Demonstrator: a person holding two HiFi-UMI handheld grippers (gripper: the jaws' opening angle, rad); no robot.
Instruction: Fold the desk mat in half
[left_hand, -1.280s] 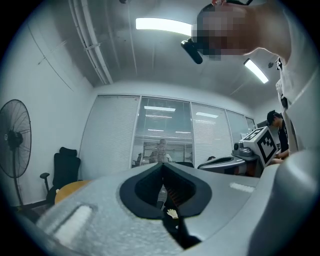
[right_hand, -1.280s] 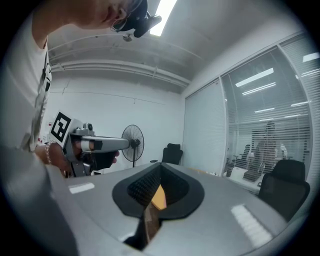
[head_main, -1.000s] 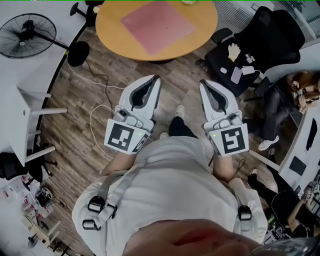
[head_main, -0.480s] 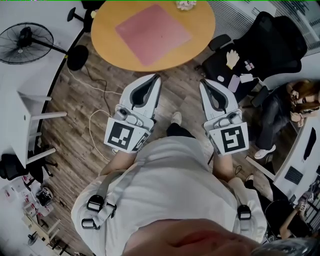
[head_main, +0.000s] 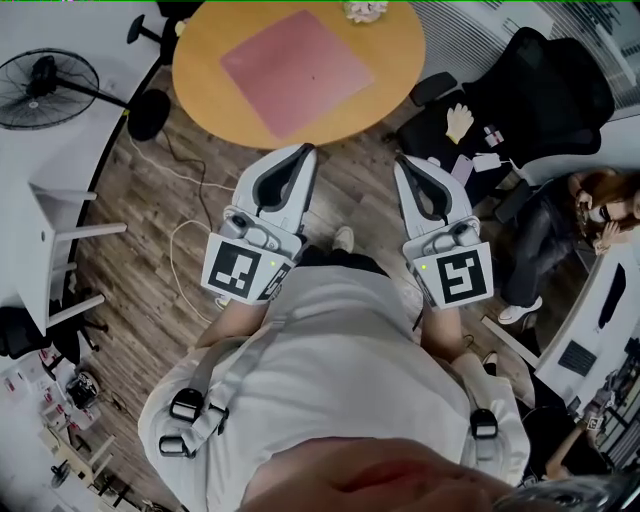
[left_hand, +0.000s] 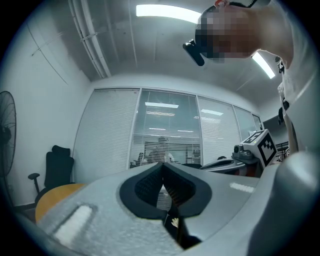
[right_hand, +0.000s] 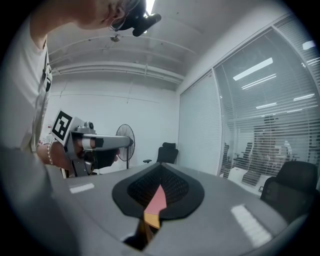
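Hovering short of the surface (head_main: 200, 70) and desk mat (head_main: 297, 72), left tool (head_main: 308, 150) and right tool (head_main: 400, 160) are clenched, apparently empty.

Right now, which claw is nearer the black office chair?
Right. In the head view the right claw sits just left of the black office chair; the left claw sits farther left.

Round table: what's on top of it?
A pink desk mat lies flat and unfolded on the round table, with a white crumpled object at the far edge, partly cut off by the frame. The mat covers the wood beneath it.
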